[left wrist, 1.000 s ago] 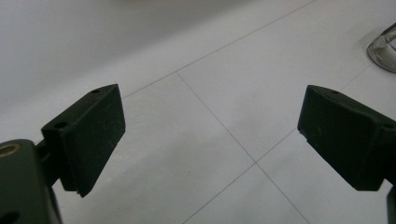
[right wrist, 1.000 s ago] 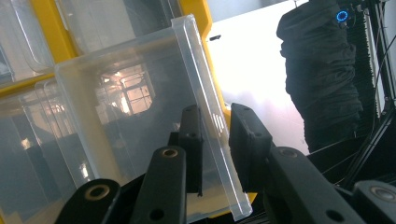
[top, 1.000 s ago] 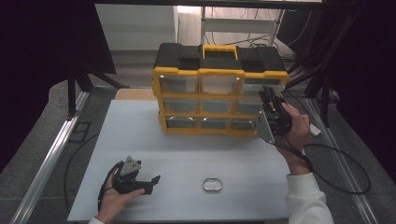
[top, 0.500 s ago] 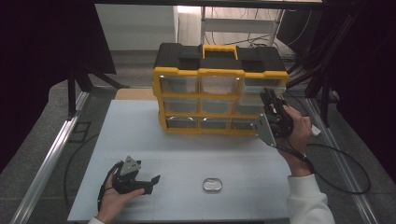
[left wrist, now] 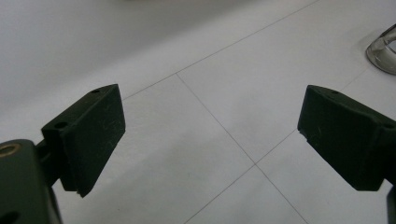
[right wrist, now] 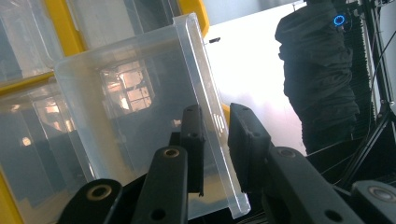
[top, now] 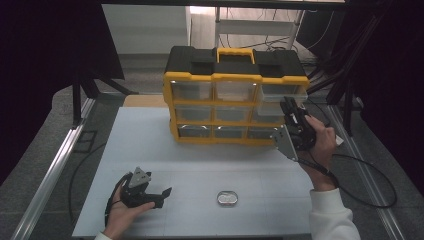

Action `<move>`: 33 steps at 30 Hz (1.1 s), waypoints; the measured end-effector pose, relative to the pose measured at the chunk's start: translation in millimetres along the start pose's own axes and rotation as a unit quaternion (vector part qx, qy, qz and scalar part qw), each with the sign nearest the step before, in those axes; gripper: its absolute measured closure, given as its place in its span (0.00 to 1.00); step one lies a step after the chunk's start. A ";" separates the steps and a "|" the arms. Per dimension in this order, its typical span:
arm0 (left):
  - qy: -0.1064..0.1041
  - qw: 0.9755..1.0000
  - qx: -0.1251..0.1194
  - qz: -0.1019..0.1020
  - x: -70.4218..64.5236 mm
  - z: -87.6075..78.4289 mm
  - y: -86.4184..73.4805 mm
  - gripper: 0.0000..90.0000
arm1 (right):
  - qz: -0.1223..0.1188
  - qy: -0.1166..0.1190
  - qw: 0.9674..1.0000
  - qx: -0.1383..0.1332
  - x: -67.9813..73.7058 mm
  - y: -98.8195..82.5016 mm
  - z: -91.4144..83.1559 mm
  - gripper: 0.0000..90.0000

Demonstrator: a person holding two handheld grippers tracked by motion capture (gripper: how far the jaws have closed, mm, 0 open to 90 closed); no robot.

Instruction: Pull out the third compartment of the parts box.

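A yellow and black drawer cabinet (top: 235, 80) stands at the back of the white table (top: 150, 150). My right gripper (top: 289, 111) is at its right-hand column. In the right gripper view its jaws (right wrist: 215, 140) are shut on the front wall of a clear plastic drawer (right wrist: 135, 116), which sticks out of the yellow frame. My left gripper (top: 162, 192) lies low over the table at the front left, held in a hand. Its jaws (left wrist: 210, 135) are open with bare table between them.
A small oval metal tin (top: 228, 198) lies on the table in front of the cabinet; its edge shows in the left gripper view (left wrist: 384, 49). Metal rails run along both table sides. A cable trails from the right gripper off the right edge.
The right gripper has shifted very slightly down and to the right at the cabinet's right side, still on the drawer. The left gripper has not moved.
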State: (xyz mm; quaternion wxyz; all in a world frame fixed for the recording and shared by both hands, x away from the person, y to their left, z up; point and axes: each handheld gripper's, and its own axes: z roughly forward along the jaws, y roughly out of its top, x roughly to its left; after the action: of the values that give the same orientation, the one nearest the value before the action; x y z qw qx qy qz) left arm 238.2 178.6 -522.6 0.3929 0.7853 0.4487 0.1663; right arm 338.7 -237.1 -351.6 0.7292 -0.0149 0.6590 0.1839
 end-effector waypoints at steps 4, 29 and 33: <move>0.000 1.000 -0.001 0.000 -0.2 -0.4 -0.1 0.09 | -0.002 0.002 1.000 0.002 0.0 0.4 -1.7 0.85; -0.001 1.000 -0.001 0.000 -0.1 -0.2 -0.1 0.09 | -0.008 0.001 1.000 0.002 2.8 0.2 -7.6 0.85; 0.000 1.000 0.000 0.001 0.0 -0.1 -0.2 0.09 | -0.006 0.000 1.000 0.005 3.2 1.1 -8.1 0.85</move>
State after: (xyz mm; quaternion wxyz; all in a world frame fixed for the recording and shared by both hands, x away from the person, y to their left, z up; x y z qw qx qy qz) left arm 238.0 178.7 -522.7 0.3932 0.7856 0.4478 0.1663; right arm 330.8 -237.4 -355.5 0.7305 -0.0156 0.6595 0.1764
